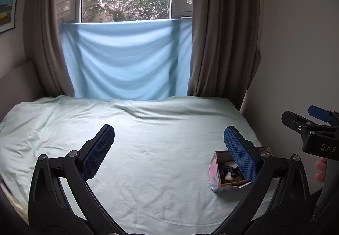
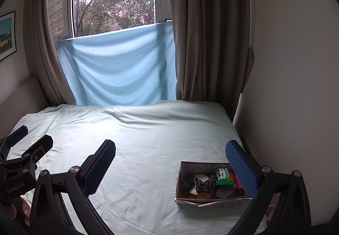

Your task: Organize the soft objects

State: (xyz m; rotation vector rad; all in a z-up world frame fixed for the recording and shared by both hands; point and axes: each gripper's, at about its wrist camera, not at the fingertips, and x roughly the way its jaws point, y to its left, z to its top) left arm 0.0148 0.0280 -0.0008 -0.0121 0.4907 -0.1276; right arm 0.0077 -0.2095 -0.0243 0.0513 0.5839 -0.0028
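Observation:
A small open cardboard box sits on the pale green bed sheet near its right front corner. It holds several soft items: a green packet, a dark braided rope, a white-and-yellow item and a dark cloth. The box also shows in the left wrist view, partly behind a finger. My right gripper is open and empty above the bed, left of and behind the box. My left gripper is open and empty above the middle of the bed.
A light blue cloth hangs over the lower window behind the bed, between brown curtains. A white wall runs along the bed's right side. A padded headboard stands at the left.

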